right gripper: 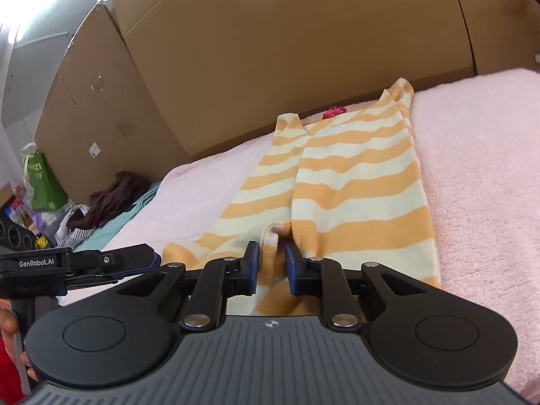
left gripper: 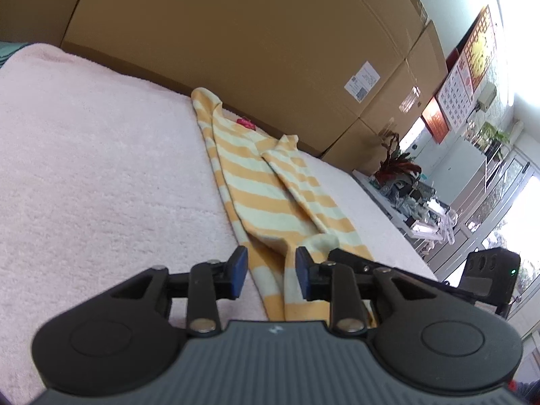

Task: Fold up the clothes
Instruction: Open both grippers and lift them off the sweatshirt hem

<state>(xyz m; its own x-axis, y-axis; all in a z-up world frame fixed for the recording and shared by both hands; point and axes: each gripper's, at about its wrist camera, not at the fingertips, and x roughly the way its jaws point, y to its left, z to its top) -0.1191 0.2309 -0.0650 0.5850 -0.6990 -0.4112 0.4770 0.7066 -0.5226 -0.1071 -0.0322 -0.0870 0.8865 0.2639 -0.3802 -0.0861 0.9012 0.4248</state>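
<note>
The yellow-and-cream striped garment [right gripper: 351,182] lies flat on the pink fleece blanket [left gripper: 101,175], running from lower centre to upper centre of both views, with both long sides already turned in toward a middle seam, so I judge the lengthwise folds done and the crosswise folds left. The left gripper [left gripper: 271,275] and right gripper [right gripper: 271,266] both stand slightly spread over the near hem, cloth showing in the gaps but neither pair of pads pinching it. Only the right view shows the pile of other clothes [right gripper: 111,199] at middle left; only the left view shows the potted plant [left gripper: 398,165] at middle right.
</note>
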